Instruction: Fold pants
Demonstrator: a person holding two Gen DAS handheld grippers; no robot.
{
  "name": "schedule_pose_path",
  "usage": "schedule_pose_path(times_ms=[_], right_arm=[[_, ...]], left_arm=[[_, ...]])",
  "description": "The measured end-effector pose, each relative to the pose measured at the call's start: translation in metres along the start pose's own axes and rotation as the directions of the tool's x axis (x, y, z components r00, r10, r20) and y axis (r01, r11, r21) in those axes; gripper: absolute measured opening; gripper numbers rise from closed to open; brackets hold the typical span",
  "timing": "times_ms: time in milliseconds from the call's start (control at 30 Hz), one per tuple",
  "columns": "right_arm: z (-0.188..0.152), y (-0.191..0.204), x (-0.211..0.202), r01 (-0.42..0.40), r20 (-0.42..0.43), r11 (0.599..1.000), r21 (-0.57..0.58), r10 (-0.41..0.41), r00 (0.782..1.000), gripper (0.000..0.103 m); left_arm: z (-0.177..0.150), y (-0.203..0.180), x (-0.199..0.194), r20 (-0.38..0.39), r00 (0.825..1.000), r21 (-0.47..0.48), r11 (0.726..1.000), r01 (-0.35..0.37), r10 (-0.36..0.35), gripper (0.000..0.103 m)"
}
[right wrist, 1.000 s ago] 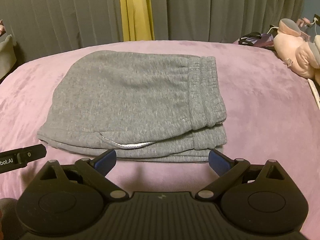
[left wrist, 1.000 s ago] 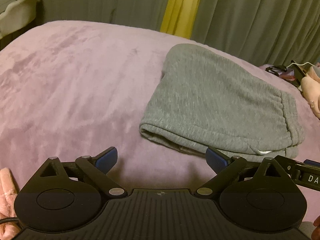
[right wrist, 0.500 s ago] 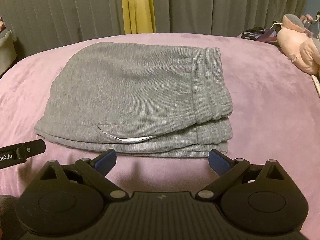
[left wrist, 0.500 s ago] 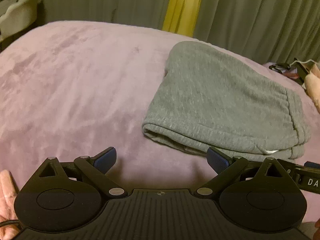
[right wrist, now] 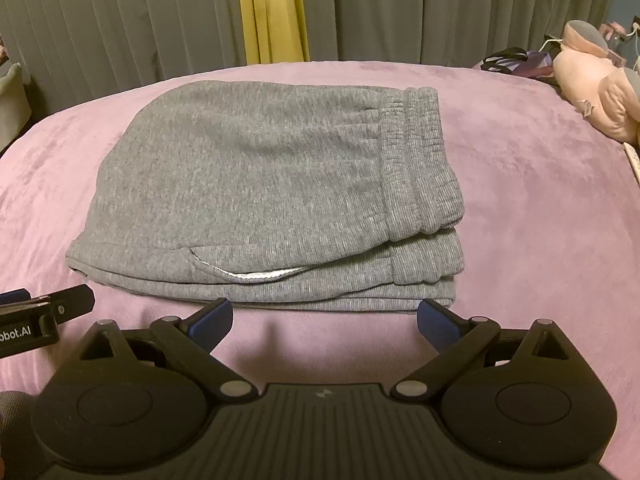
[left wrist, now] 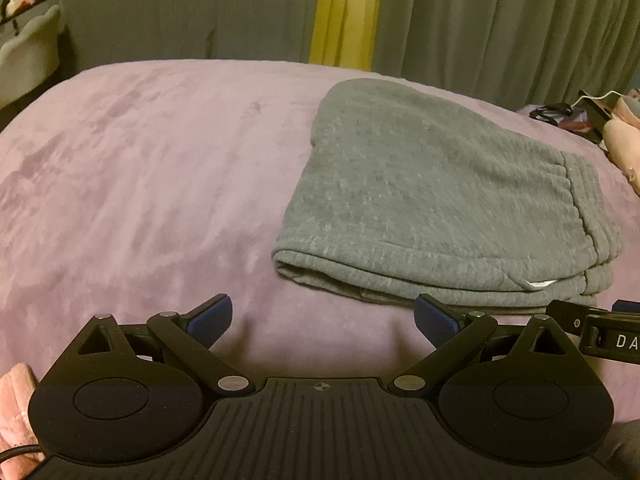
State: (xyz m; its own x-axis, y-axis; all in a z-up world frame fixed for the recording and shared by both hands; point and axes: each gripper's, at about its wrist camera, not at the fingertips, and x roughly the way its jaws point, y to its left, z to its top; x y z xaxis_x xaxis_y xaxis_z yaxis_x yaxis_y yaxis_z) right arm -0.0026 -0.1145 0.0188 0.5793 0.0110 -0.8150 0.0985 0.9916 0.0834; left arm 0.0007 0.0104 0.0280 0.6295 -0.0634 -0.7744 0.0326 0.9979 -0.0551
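Now left gripper [left wrist: 323,318] and right gripper [right wrist: 325,320] level beside folded pants [right wrist: 272,184], fingers spread, empty.

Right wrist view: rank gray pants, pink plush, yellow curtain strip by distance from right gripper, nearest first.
From the right gripper:
1. gray pants, folded, dead ahead on the purple bed cover.
2. pink plush, far right edge of the bed.
3. yellow curtain strip, behind the bed, left of center.

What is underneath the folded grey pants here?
The folded grey pants lie flat on the purple blanket, which shows on every side of them. Stacked layers show at the near edge. Whether anything lies beneath or inside the folds cannot be seen; the fabric covers it.
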Motion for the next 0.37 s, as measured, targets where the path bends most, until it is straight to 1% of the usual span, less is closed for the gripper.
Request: schedule_pose_path(times_ms=[367], right_arm=[[-0.0004,0.0005,0.0023,0.0,-0.006,1.0,0.003,0.0,1.0,0.099]], left_arm=[[-0.0007,-0.0034,0.0009,-0.001,1.0,0.024,1.0,-0.005,0.005,0.101]])
